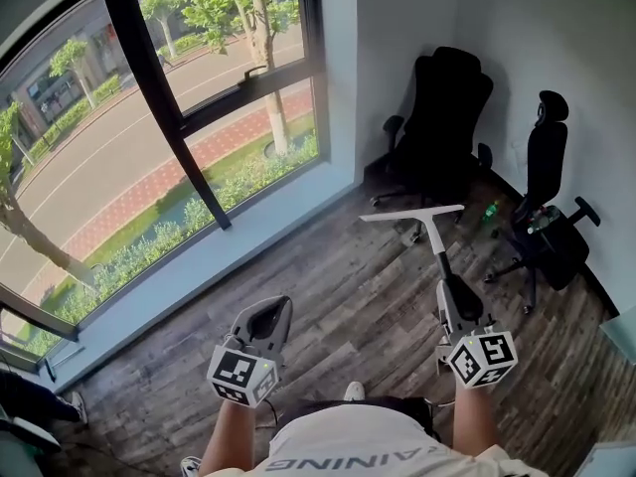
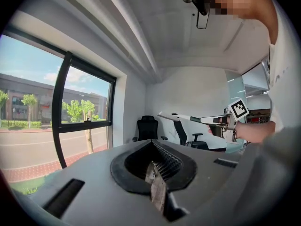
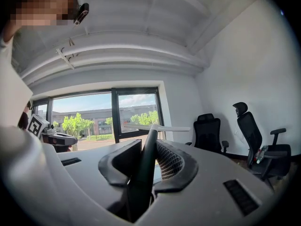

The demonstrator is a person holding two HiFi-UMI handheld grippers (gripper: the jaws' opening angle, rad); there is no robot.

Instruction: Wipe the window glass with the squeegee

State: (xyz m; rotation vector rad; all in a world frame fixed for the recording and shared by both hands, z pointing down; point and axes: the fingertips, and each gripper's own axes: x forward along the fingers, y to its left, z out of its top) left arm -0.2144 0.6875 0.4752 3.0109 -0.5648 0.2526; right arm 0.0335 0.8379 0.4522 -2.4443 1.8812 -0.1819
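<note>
The window glass fills the wall to my left front, split by a dark frame; it also shows in the left gripper view and the right gripper view. My right gripper is shut on the dark handle of the squeegee, whose pale blade points forward, well away from the glass. The handle runs up between the jaws of the right gripper to the blade. My left gripper hangs shut and empty at waist height, jaws together. It also sees the squeegee.
Two black office chairs stand in the corner, one by the window's end and one along the right wall. A green bottle lies on the wooden floor. A pale sill runs under the window.
</note>
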